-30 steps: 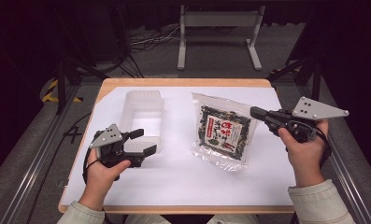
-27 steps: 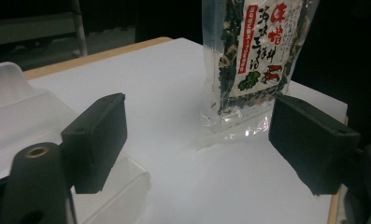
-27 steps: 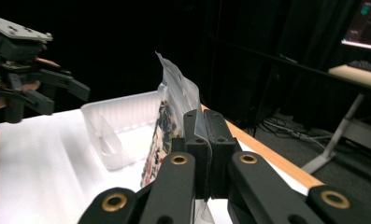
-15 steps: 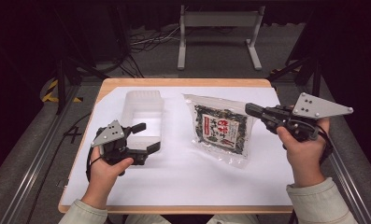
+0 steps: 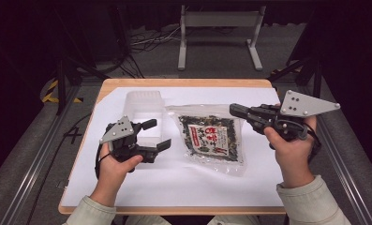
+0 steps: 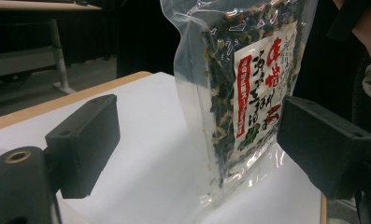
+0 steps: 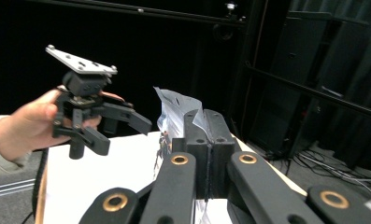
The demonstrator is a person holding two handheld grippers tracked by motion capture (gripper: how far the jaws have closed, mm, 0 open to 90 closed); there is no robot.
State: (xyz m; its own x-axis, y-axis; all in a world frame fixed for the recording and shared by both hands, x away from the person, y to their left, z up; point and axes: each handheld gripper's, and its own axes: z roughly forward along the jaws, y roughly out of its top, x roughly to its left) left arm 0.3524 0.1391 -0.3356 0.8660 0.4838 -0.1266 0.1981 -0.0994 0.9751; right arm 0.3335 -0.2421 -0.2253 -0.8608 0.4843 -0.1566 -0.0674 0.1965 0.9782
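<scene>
A clear bag of dried green flakes with a red and white label (image 5: 212, 138) hangs tilted over the white sheet, its lower end near the sheet. My right gripper (image 5: 233, 110) is shut on the bag's top edge; the right gripper view shows its jaws (image 7: 203, 116) pressed together on the plastic (image 7: 171, 112). My left gripper (image 5: 159, 133) is held just left of the bag. Its jaws have just been opening and stand wide with nothing between them. The left gripper view looks between those jaws (image 6: 199, 126) at the bag (image 6: 239, 93) farther off. The left gripper (image 7: 124, 135) also appears in the right gripper view.
A clear plastic tub (image 5: 146, 110) stands at the back left of the white sheet (image 5: 174, 183), just behind my left gripper. The wooden table edge (image 5: 183, 83) borders the sheet. Dark floor, cables and a metal stand (image 5: 219, 28) lie beyond the table.
The right gripper has moved left and up with the bag, lifting its top off the sheet. The left gripper's jaws have spread wider and it has edged toward the bag.
</scene>
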